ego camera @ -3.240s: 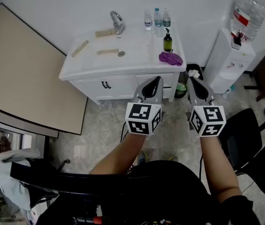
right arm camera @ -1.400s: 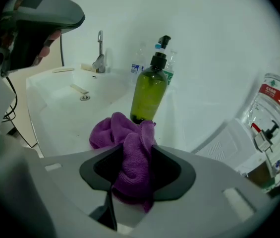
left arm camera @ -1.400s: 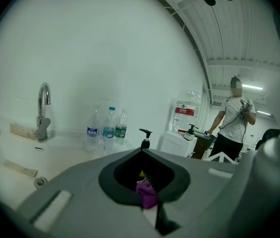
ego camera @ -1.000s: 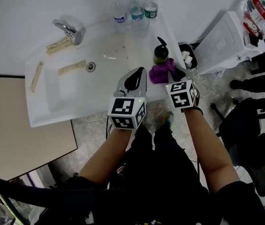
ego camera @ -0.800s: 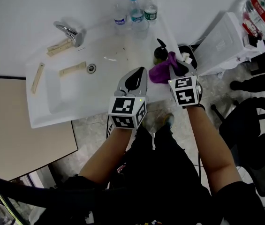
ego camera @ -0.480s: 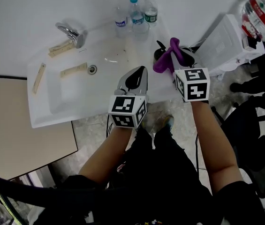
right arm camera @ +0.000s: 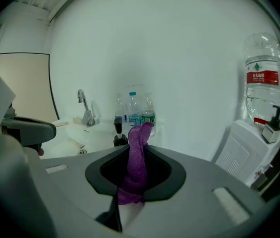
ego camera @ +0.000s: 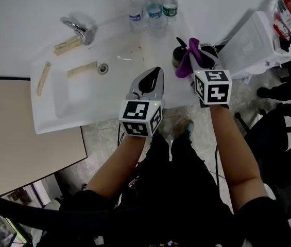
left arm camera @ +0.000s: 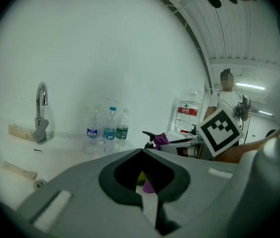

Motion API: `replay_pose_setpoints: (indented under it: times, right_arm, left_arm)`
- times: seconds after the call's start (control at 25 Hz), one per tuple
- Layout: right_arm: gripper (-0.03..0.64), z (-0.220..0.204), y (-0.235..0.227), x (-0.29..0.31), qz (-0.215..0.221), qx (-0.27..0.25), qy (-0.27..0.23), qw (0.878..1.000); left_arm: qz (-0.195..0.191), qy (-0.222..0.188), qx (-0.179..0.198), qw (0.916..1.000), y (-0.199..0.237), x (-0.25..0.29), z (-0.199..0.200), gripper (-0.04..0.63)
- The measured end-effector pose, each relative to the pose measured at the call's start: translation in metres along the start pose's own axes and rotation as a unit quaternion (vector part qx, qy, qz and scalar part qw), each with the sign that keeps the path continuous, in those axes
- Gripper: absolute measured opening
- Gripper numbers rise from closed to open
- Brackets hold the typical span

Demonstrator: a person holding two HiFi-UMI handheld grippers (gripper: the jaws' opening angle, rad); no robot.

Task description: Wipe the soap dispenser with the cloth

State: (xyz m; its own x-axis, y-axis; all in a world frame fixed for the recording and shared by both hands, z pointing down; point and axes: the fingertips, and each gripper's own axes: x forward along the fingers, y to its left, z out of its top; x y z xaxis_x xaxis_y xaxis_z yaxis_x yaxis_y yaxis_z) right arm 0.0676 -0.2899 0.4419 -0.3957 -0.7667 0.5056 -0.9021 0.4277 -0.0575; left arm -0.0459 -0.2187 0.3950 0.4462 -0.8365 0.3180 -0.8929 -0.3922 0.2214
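1. Two grippers show in the head view. The right gripper [ego camera: 203,59] is at the upper right of the frame. The left gripper [ego camera: 154,75] is near the centre, over the front of the white sink counter [ego camera: 57,112].
2. The right gripper's fingers are clamped on the purple cloth [right arm camera: 137,157]. In the right gripper view the cloth stands up between the jaws as a folded strip, and its lower end bunches where they meet.
3. The left gripper's jaws are closed together on nothing. The purple and green seen through their opening appear to be the cloth and bottle beyond.
4. The soap dispenser [ego camera: 178,55], a dark bottle with a black pump, stands on the counter at the upper right of the head view, just beside the cloth. Whether the cloth touches it cannot be told. Three water bottles [ego camera: 155,9] stand behind it by the wall.
5. As a judgement, the cloth is in hold and the wiping is only about to begin.
6. Next, the cloth must be pressed against the bottle's side and rubbed over it. The bottle may slide or tip, so the left gripper would likely have to open and steady it.
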Motion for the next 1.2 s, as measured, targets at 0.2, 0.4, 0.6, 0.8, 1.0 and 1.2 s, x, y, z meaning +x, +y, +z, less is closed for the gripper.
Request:
replay_pose_setpoints:
  times: [0.2, 0.4, 0.6, 0.8, 1.0, 1.2]
  right_arm:
    - [0.095, -0.024, 0.008, 0.005, 0.004, 0.004, 0.016, 1.000]
    - [0.095, -0.051, 0.015, 0.009, 0.008, -0.005, 0.038, 0.999]
    - [0.095, -0.078, 0.024, 0.014, 0.020, -0.010, 0.065, 0.998]
    - [0.095, -0.061, 0.034, 0.005, 0.022, -0.012, 0.042, 0.999]
    - [0.095, -0.021, 0.043, -0.012, 0.017, -0.008, -0.005, 1.000]
    - [0.095, 0.010, 0.050, -0.026, 0.011, 0.000, -0.042, 0.999]
  left_arm:
    - [0.004, 0.004, -0.003, 1.0000, 0.004, 0.000, -0.008, 0.000]
    - [0.004, 0.009, -0.006, 0.9999, 0.003, -0.001, -0.017, 0.000]
    - [0.002, 0.013, -0.006, 0.9999, 0.001, -0.004, -0.022, 0.002]
    - [-0.001, 0.012, -0.005, 0.9999, 0.003, -0.009, -0.022, 0.001]
    - [-0.006, 0.007, -0.004, 1.0000, 0.005, -0.016, -0.016, 0.002]
    - [-0.012, 0.003, -0.001, 0.9999, 0.008, -0.018, -0.009, 0.000]
